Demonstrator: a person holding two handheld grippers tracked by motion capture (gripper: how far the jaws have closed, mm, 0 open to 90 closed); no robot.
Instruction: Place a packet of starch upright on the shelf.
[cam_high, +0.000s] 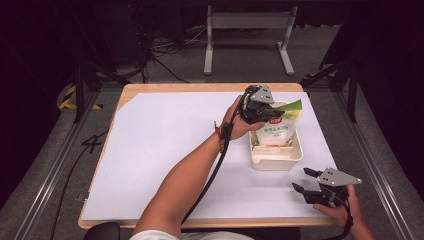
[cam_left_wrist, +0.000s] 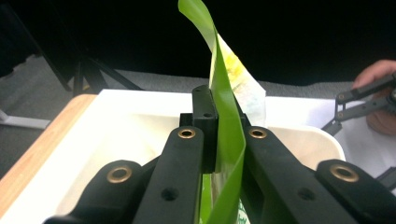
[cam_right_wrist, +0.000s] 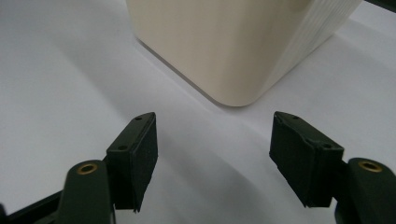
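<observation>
Left gripper (cam_high: 270, 111) clamped on bag (cam_high: 276, 131) top, bag in tub (cam_high: 278, 163); release apparently outstanding. Right gripper (cam_high: 306, 180) apart, idle.

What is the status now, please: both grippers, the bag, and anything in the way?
Left gripper shut on bag top edge, bag in cream bin. Right gripper open, idle near bin corner. Nothing in the way.

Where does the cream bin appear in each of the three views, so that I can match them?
High view: the cream bin sits right of centre on the white sheet, with a bag inside.
Left gripper view: its rim runs behind the jaws.
Right gripper view: its rounded corner is at top centre.
Shared landmark: the white sheet.
</observation>
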